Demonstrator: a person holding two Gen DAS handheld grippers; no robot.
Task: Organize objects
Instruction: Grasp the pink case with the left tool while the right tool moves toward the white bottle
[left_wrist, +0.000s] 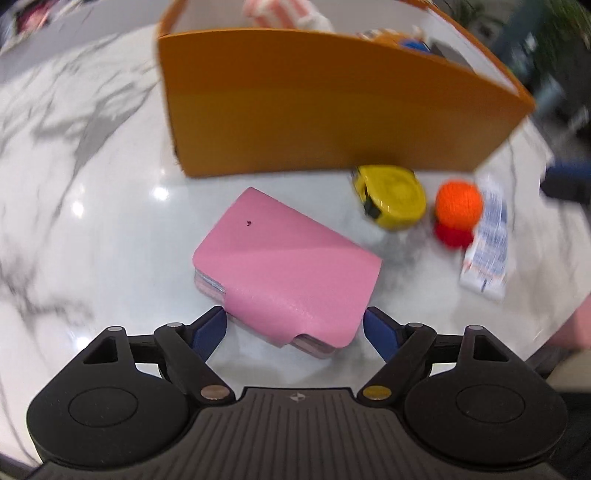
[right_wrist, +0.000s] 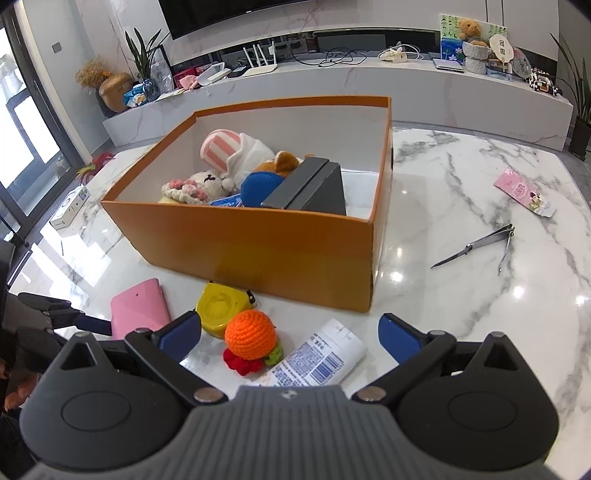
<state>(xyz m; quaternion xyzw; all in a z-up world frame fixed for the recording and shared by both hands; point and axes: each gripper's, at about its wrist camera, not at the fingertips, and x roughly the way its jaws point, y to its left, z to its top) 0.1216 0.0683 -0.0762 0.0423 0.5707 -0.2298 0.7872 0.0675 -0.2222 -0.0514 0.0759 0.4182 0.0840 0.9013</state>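
— Grippers first. Left gripper (left_wrist: 294, 325)?
— Jaws spread wide, nothing clamped. Pink wallet (left_wrist: 284, 273) lies flat on the marble table (left_wrist: 92, 184), its near end sits between the blue pads (left_wrist: 210, 326). Can't tell if a pad touches it; no squeeze visible.
— Right gripper (right_wrist: 290, 338)?
— Also apart, empty. Hovers over the orange crochet ball (right_wrist: 251, 334) and the white barcode tube (right_wrist: 319, 356), gripping neither.
— Where's the other loose stuff?
— Yellow tape measure (right_wrist: 221, 308) just beside the ball, close to the front wall of the orange box (right_wrist: 258, 243). Wallet left of the tape measure in the right wrist view, left gripper's finger (right_wrist: 94, 325) next to it.
— Box contents?
— Striped pink-white plush (right_wrist: 221, 147), cream crochet toy (right_wrist: 195, 188), blue ball (right_wrist: 258, 188), dark grey case (right_wrist: 306, 188) leaning inside. More underneath, unclear.
— Anything to the right of the box?
— Nail clippers (right_wrist: 480, 245) opened out on the marble, well apart from the box. Pink packet (right_wrist: 524, 190) further back.
— Left edge?
— Small white carton (right_wrist: 70, 208) near the table's rim.
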